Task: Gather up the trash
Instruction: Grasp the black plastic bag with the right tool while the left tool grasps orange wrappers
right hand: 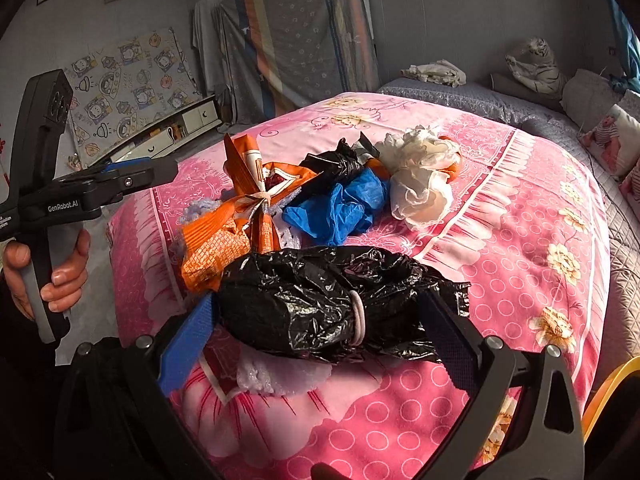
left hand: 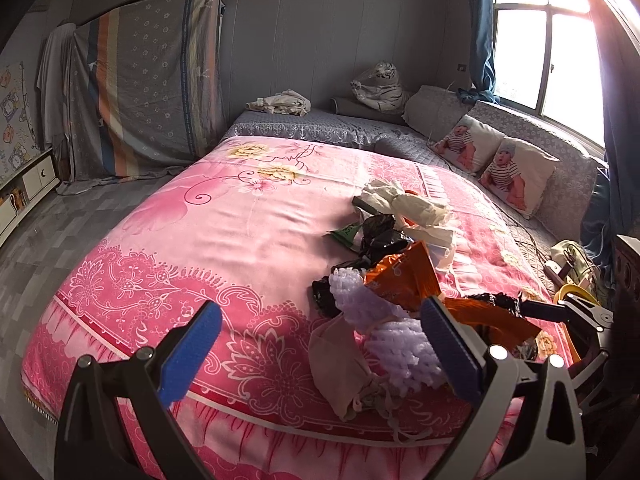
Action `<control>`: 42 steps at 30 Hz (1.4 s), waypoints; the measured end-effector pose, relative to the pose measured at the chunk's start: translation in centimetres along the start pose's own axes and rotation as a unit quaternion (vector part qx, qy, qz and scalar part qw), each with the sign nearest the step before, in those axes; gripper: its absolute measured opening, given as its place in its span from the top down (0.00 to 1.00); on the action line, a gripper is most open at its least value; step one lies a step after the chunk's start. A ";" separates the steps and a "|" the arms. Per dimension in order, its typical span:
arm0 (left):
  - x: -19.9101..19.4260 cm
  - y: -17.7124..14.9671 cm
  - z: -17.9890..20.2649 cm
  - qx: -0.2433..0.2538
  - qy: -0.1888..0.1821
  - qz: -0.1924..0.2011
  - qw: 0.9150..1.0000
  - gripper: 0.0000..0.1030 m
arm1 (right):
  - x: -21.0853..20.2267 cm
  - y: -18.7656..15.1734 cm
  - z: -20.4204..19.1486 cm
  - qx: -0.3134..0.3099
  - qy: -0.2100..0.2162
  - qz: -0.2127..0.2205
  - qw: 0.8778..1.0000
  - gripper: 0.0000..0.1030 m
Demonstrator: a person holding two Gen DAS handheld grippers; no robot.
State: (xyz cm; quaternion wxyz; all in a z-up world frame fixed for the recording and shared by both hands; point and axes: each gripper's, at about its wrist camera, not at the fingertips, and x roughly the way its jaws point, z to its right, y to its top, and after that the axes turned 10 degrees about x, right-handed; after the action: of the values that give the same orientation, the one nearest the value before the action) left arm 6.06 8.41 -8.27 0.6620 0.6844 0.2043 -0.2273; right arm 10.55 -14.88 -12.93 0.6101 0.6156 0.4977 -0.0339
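- White lettering reading "GenRobot.AI" runs along the side of the left gripper [right hand: 120, 178], seen at nine o'clock in the right wrist view; a hand [right hand: 60, 268] grips its handle from below. Smaller print beside the lettering is too small to read.
- The left gripper's blue fingers [left hand: 192, 344] stand wide apart with nothing between them, over the near edge of the bed.
- An orange snack wrapper [right hand: 224, 236] lies crumpled at ten o'clock from the black bundle; its printing is too creased to read.
- The right gripper [right hand: 320, 320] has its two blue fingers pressed against the two ends of a rolled black plastic bag [right hand: 320, 296], holding it just above the blanket.
- The black roll's long axis runs left to right across the right wrist view, square to the fingers, and a pale elastic band [right hand: 358, 316] circles it right of the middle.
- Behind it, toward twelve o'clock, sit a blue plastic bag [right hand: 340, 208], a smaller black bag [right hand: 336, 164] and a crumpled white paper wad [right hand: 420, 184], all touching in one heap.
- A piece of white foam netting [left hand: 384, 320] and a beige scrap [left hand: 340, 364] lie at the near end of the heap in the left wrist view.
- The surface is a pink floral blanket [left hand: 200, 240] on a bed with a grey quilted sheet [left hand: 320, 124].
- Two baby-print pillows [left hand: 496, 168] and a plush white tiger [left hand: 380, 88] sit at the far side.
- A bright window [left hand: 540, 40] with blue curtains fills two o'clock, and a striped cloth [left hand: 148, 88] hangs at ten o'clock.
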 end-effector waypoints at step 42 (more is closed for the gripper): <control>6.4 4.9 6.3 0.097 -0.051 -0.051 0.993 0.18 | -7.1 -1.8 4.4 0.074 0.041 0.057 0.995 0.81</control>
State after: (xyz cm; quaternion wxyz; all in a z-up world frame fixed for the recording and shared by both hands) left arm 13.85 1.84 -8.12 0.5893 0.7217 0.1819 -0.3143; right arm 8.29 -22.83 -10.78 0.5434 0.6871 0.4823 -0.0107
